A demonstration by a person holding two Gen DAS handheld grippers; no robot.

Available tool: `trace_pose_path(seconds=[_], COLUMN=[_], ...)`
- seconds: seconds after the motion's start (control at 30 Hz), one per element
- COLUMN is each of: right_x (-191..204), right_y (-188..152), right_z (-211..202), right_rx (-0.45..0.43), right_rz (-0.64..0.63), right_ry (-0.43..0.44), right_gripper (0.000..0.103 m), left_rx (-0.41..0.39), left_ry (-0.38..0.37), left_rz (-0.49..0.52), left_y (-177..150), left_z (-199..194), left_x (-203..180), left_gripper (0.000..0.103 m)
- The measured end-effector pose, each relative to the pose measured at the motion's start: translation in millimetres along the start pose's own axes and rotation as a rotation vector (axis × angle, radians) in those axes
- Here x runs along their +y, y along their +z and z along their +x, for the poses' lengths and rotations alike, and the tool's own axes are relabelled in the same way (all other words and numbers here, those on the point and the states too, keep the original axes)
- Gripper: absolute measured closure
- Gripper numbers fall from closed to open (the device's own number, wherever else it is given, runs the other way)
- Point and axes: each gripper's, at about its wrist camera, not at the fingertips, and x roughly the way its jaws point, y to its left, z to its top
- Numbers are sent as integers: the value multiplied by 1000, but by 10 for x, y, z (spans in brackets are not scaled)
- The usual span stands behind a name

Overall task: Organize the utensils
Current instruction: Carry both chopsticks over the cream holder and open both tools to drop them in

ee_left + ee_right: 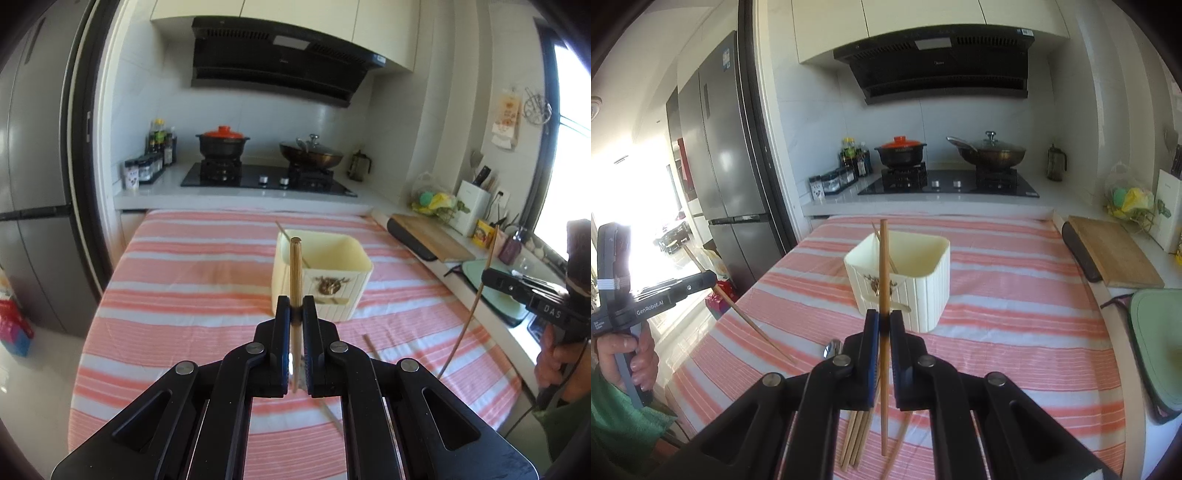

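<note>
A cream utensil holder (322,275) stands mid-table on the striped cloth and holds one chopstick (281,229); the holder also shows in the right wrist view (905,280). My left gripper (296,308) is shut on a wooden chopstick (295,273), held upright just in front of the holder. My right gripper (884,321) is shut on another chopstick (884,266), also upright before the holder. Several loose chopsticks (857,435) and a spoon (830,349) lie on the cloth under the right gripper. Each gripper shows in the other's view, the right (487,276) and the left (711,278).
The table has a pink striped cloth (1015,332). A wooden cutting board (1108,254) and a green mat (1160,343) lie on the right counter. The stove with pots (949,177) is behind. A fridge (731,166) stands at left.
</note>
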Motion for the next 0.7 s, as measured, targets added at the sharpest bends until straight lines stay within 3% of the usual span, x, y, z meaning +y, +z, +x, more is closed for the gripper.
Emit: trace_pose_path(seconds=[0.17, 0.4, 0.57, 0.7], right_x=[16, 17, 54, 54], right_y=[285, 858, 1305, 1439], right_z=[-73, 138, 460, 881], right_rx=[-78, -176, -270, -276], right_rz=[-10, -52, -91, -119], right_ry=[2, 18, 8, -22], right_gripper=[97, 97, 97, 97], left_rx=[-40, -129, -162, -103], left_ry=[-31, -28, 5, 18], left_rz=[-2, 40, 51, 27], left_y=[333, 1011, 1368, 1396], left_z=[-63, 58, 476, 984], left_x=[-46, -185, -260, -209], left_gripper=[99, 99, 99, 99])
